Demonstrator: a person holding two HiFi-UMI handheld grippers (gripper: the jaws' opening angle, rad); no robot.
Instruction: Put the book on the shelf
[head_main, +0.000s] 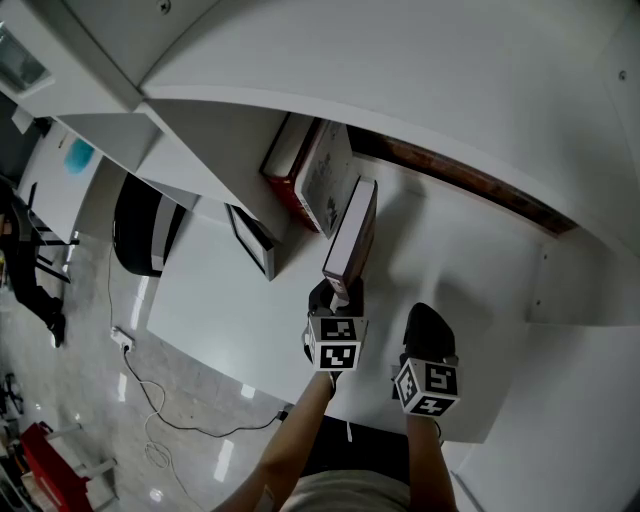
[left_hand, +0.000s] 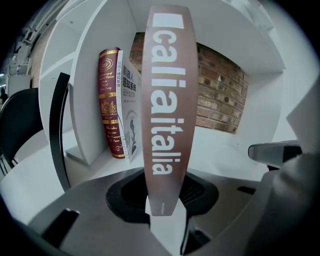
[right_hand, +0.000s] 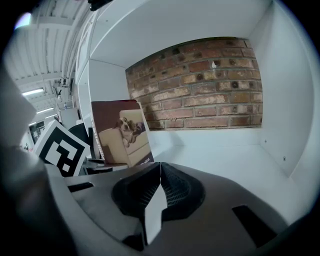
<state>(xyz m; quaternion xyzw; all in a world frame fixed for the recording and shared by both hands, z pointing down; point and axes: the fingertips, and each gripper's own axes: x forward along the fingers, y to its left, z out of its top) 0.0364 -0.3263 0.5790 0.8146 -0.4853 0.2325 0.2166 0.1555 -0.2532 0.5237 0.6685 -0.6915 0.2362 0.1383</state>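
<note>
A brown book (head_main: 350, 235) with white letters down its spine (left_hand: 165, 110) stands upright on the white shelf board (head_main: 440, 250), and my left gripper (head_main: 338, 292) is shut on its lower spine edge (left_hand: 167, 220). The right gripper view shows its cover (right_hand: 122, 132), a dog on a sofa. To the book's left, a dark red book (left_hand: 111, 100) and a white book (left_hand: 129, 105) lean against the compartment's side wall. My right gripper (head_main: 428, 325) hovers just right of the left one, jaws shut (right_hand: 156, 200) with nothing between them.
The compartment has a brick back wall (right_hand: 200, 85) and white side walls (right_hand: 292, 100). Bare shelf floor (right_hand: 225, 150) stretches right of the held book. A dark framed panel (head_main: 250, 240) leans beyond the left divider, and a black chair (head_main: 140, 225) stands below.
</note>
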